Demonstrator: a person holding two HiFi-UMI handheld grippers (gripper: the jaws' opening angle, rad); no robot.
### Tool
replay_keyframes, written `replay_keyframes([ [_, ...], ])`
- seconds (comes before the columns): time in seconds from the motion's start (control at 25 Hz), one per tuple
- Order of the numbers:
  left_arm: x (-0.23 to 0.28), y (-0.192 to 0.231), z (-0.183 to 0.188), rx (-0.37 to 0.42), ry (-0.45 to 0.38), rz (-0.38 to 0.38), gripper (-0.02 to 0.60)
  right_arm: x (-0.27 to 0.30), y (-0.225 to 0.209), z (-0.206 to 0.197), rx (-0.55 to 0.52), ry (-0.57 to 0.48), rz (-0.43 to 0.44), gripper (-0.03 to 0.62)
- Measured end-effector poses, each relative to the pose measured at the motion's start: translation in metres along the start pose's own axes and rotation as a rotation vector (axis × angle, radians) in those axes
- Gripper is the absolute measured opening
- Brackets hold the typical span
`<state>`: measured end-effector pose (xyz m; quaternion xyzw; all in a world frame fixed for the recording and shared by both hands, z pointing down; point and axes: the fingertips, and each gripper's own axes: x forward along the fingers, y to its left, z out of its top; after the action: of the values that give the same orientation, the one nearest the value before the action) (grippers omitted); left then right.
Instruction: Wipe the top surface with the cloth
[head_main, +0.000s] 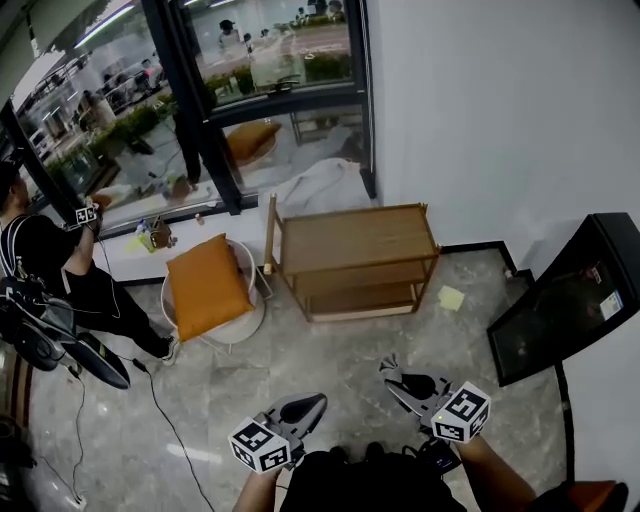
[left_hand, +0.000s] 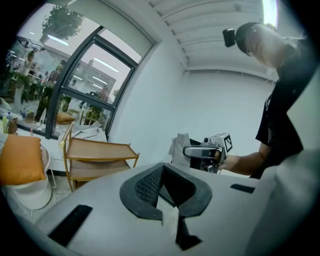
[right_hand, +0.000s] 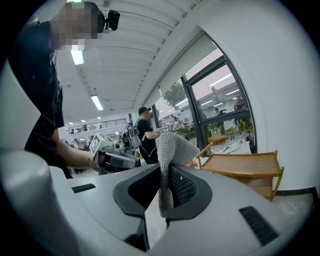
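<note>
Marble floor (head_main: 350, 370) lies between you and the wooden shelf unit (head_main: 355, 238) by the window. Your right gripper (right_hand: 167, 172) pinches the grey cloth (right_hand: 172, 145); your left gripper (head_main: 316, 402) is closed on nothing. Step close, press the cloth flat at one top corner, then sweep edge to edge.

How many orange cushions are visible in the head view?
2. One cushion lies on the white chair left of the shelf; the other cushion is behind the window, farther back. More may be hidden.
</note>
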<state>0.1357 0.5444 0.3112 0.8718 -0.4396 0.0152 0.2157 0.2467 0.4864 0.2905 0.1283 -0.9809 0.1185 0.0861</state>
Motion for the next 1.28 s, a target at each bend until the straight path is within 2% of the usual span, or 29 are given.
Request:
replay_keyframes([
  [0.24,0.003,0.025,-0.008,-0.036,0.017,0.038,0.011,0.005,-0.030,-0.013,0.119,-0.015,0.001,0.037],
  [0.4,0.006,0.076,0.000,-0.069,0.016,0.073,0.011,0.035,-0.055,-0.011,0.169,-0.022,0.006,0.037],
  [0.64,0.016,0.174,0.040,-0.083,-0.033,0.081,0.011,0.110,-0.105,0.014,0.160,0.006,-0.039,0.037],
  [0.84,0.009,0.255,0.093,-0.092,-0.082,0.076,0.011,0.182,-0.137,0.061,0.152,0.012,-0.049,0.037],
  [1.08,0.019,0.332,0.117,-0.054,-0.031,0.025,0.011,0.243,-0.173,0.087,0.138,-0.006,-0.107,0.037],
  [1.28,0.047,0.383,0.123,-0.094,0.001,0.061,0.011,0.271,-0.220,0.074,0.112,0.100,-0.157,0.035],
])
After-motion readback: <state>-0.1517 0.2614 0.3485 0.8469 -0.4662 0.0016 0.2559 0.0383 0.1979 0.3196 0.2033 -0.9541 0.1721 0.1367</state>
